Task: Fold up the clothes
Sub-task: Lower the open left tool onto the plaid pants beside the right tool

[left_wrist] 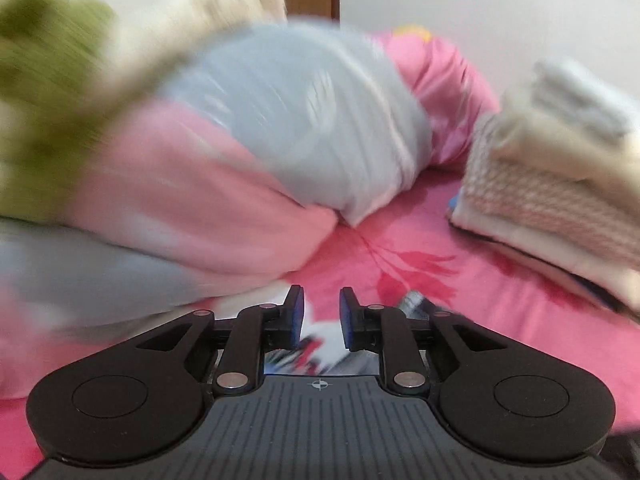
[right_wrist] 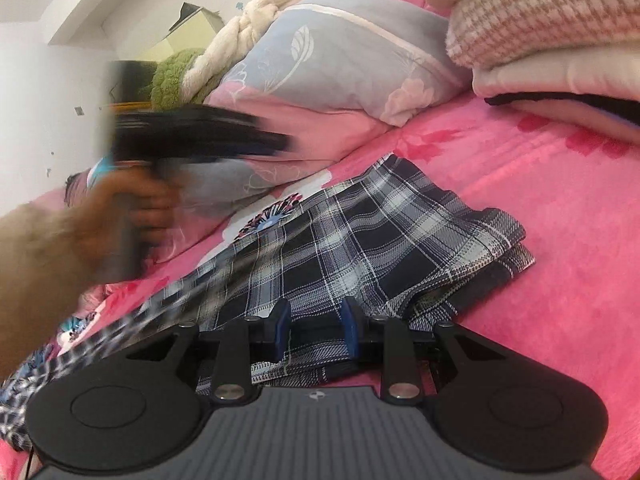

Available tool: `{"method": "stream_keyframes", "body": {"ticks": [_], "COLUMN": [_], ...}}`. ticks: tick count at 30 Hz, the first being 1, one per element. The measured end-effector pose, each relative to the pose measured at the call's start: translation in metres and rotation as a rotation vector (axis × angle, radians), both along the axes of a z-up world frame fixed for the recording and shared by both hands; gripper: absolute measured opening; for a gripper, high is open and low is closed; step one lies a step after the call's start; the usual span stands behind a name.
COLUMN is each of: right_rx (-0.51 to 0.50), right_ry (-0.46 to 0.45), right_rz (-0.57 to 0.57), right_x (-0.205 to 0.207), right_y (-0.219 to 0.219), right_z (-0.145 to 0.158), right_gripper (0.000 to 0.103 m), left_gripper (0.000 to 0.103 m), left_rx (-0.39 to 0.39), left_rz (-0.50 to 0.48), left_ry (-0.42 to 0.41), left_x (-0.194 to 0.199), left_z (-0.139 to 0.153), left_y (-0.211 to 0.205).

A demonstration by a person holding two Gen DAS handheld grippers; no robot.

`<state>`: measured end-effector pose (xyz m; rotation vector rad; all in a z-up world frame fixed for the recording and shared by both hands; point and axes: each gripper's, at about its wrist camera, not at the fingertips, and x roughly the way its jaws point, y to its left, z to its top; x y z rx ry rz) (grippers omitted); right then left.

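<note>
A navy and white plaid garment (right_wrist: 360, 240) lies partly folded on the pink bedsheet (right_wrist: 540, 240). My right gripper (right_wrist: 316, 328) is open, its jaws low over the garment's near edge with nothing held. My left gripper (left_wrist: 321, 320) is open and empty above the sheet; a blurred strip of the plaid garment (left_wrist: 412, 302) shows just past its right finger. In the right wrist view the left gripper (right_wrist: 192, 136) shows as a blurred black shape held by a hand (right_wrist: 132, 208) at the left, above the bed.
A grey and pink pillow (right_wrist: 340, 68) and a green plush (right_wrist: 176, 76) lie at the head of the bed. A stack of folded knitwear and blankets (right_wrist: 552, 32) sits at the right, also in the left wrist view (left_wrist: 552, 184). White walls stand behind.
</note>
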<state>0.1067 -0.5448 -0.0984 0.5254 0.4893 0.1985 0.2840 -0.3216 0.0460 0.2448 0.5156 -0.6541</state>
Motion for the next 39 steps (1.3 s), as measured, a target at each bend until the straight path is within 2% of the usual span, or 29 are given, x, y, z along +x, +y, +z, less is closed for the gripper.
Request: {"method": "stream_keyframes", "body": {"ticks": [3,7,11,14,17,19,20,23,25,27,31,33,34,37,39], "right_rx": [0.012,0.005,0.022,-0.004,0.016,0.003,-0.027,-0.23,-0.295,-0.353,-0.375,-0.429,-0.455,-0.524,-0.583], "right_ry": [0.006,0.015,0.023,0.021,0.037,0.061,0.076,0.147,0.09,0.024,-0.037,-0.055,-0.052,-0.035,-0.026], "right_rz": [-0.003,-0.004,-0.02,-0.09,-0.197,-0.308,-0.376,-0.563,-0.469,-0.358,0.105,0.287,0.332,0.446,0.457], "right_x": [0.001,0.003,0.002,-0.005,-0.013,-0.023,-0.031,-0.054,-0.065,-0.076,-0.067,-0.054,-0.05,-0.043,-0.05], "right_y": [-0.002,-0.002,-0.006,-0.006,-0.013,-0.018,-0.018,0.003,0.043,0.086,0.214,0.29,0.315,0.381,0.39], "right_z": [0.0,0.002,0.002,0.005,0.007,0.013,0.019,0.044,0.067,0.09,0.101,0.09,0.082,0.056,0.038], "right_gripper": [0.027,0.027,0.024,0.023,0.023,0.023,0.024,0.027,0.027,0.027,0.028,0.028,0.028,0.028,0.029], "left_gripper": [0.023,0.024,0.024,0.025,0.025,0.026,0.027,0.028,0.028,0.028,0.028,0.028,0.028,0.028,0.028], "left_rx": [-0.011,-0.157,-0.285,-0.384,-0.431,-0.439,-0.426,-0.392,-0.378,-0.323,-0.158,-0.125,-0.118,-0.112,-0.107], "left_rz": [0.041,0.123,0.29,0.413,0.532,0.608,0.642,0.716,0.746,0.772,0.825,0.82,0.811,0.778,0.757], "left_ry": [-0.004,0.044,0.019,0.012,-0.012,-0.032,-0.044,-0.019,0.02,0.03,0.004,-0.002,0.002,0.019,0.029], "left_x": [-0.057,-0.131,-0.209,-0.26,-0.295,-0.31,-0.316,-0.313,-0.302,-0.289,-0.262,-0.257,-0.257,-0.255,-0.253], "left_z": [0.042,0.077,0.087,0.084,0.079,0.08,0.077,0.057,0.038,0.014,-0.032,-0.05,-0.057,-0.07,-0.076], "left_y": [0.064,0.162,0.251,0.316,0.37,0.404,0.419,0.446,0.458,0.457,0.444,0.443,0.443,0.447,0.451]}}
